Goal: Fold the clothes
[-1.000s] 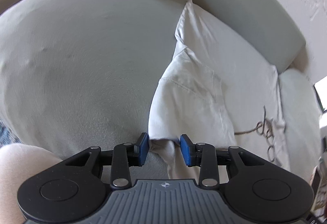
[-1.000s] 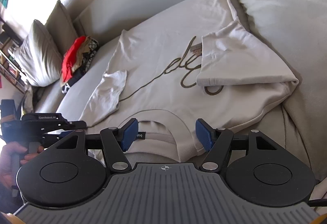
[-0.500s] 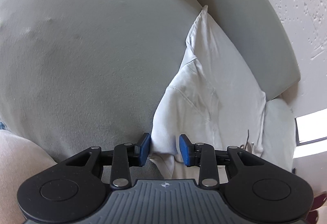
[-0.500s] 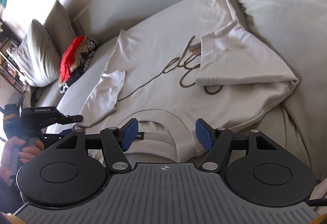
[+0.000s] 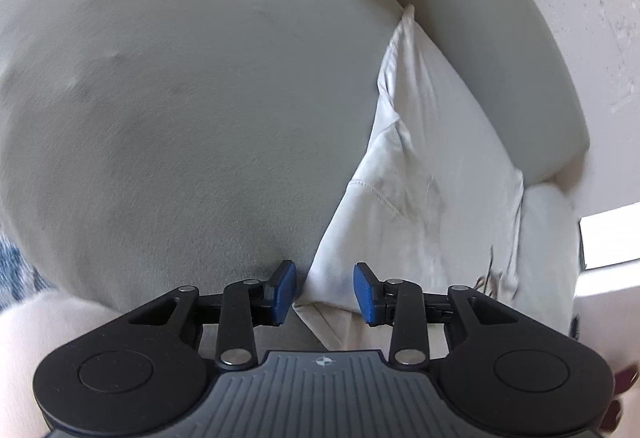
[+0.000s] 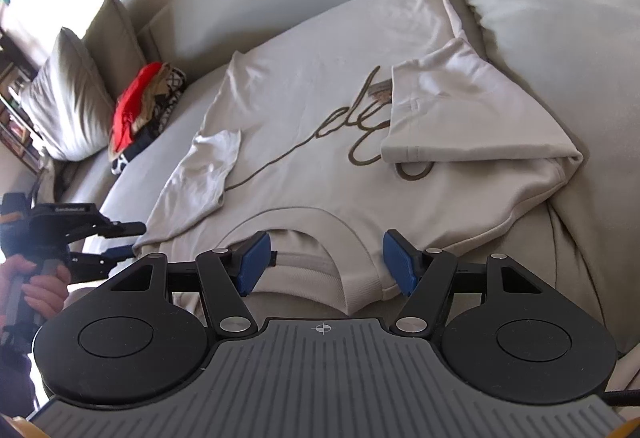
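Through the left wrist camera we see our left gripper point(image 5: 324, 292) with its blue pads parted, a corner of the cream T-shirt point(image 5: 416, 198) lying between them; we cannot tell whether either pad touches the cloth. Most of the shirt is cut off at the right and hidden below the gripper body. A wide stretch of bare grey sofa cushion point(image 5: 180, 118) opens to the left of the shirt's edge, softened by blur.

Through the right wrist camera our right gripper point(image 6: 324, 264) stands released, pads wide apart on either side of the shirt's collar point(image 6: 320, 238), above the fabric. The T-shirt point(image 6: 320, 98) lies spread on the sofa seat, its script lettering point(image 6: 352, 134) partly covered by one sleeve point(image 6: 472, 118) folded inward. The other sleeve point(image 6: 204, 174) lies crumpled near the seat's free edge. A pile of red and patterned clothes point(image 6: 140, 114) sits well apart by a pillow point(image 6: 68, 98).
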A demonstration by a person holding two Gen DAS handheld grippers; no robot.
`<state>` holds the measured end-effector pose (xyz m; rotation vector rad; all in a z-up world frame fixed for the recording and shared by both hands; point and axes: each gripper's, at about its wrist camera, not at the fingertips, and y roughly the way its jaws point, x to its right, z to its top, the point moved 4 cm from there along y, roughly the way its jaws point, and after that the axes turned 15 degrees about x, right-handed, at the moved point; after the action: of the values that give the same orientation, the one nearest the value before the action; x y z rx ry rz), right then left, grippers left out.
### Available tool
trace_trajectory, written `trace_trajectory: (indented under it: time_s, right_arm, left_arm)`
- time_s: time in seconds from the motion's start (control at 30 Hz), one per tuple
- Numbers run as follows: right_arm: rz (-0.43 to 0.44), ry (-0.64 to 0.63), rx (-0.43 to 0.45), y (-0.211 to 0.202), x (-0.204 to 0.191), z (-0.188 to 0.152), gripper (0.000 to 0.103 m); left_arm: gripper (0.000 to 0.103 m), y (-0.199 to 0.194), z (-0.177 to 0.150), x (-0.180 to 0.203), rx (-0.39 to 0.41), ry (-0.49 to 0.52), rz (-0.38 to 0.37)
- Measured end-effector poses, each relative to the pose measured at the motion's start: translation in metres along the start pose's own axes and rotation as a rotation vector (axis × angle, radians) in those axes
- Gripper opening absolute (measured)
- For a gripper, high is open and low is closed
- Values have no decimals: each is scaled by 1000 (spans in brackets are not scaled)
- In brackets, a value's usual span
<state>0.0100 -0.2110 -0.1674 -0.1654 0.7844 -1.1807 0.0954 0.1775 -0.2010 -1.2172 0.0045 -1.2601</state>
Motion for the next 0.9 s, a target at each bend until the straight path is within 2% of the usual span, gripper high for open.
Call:
trace_trajectory:
  time_s: [0.13,0.27,0.37,0.43,0.53,0.67,0.7,0.77,0.8,0.83,0.9]
  right_arm:
    - [-3,0,0,1,-1,-1,68]
    - [-3,-1,-1,2,-3,-1,68]
    - [-1,-1,-1,1,-3,0,68]
    - [1,-3,1,1,-3,0,68]
    - [0,-7,0,3,-3,-1,68]
    - [-3,-18,0,3,-5,-1,68]
    - [-3,-19,1,2,-5,-1,68]
    - [-2,-19,6,1,-6,0,68]
    - [-2,-20,7,0,-6,0,68]
    - [-3,-18,8,0,-6,0,68]
    - [-5,-16,9,0,-6,0,68]
  left_arm:
    - [39,22,8,10,-52,49,-31]
    - [41,40,16,8,-109,17,-109]
    - [40,39,14,6,-150,6,-141]
    - [40,24,8,5,-188,17,-159]
    - [39,11,1,1,-180,27,-163]
    - [36,-2,5,-15,-98,-107,-156]
    - [35,1,5,-16,-90,-125,-145]
    - [26,5,5,-17,-74,-152,-122]
    - [14,4,4,-15,-75,-128,-103]
    - [6,-1,4,-13,-71,-88,-75]
    - [3,-8,2,-8,-47,-13,-21]
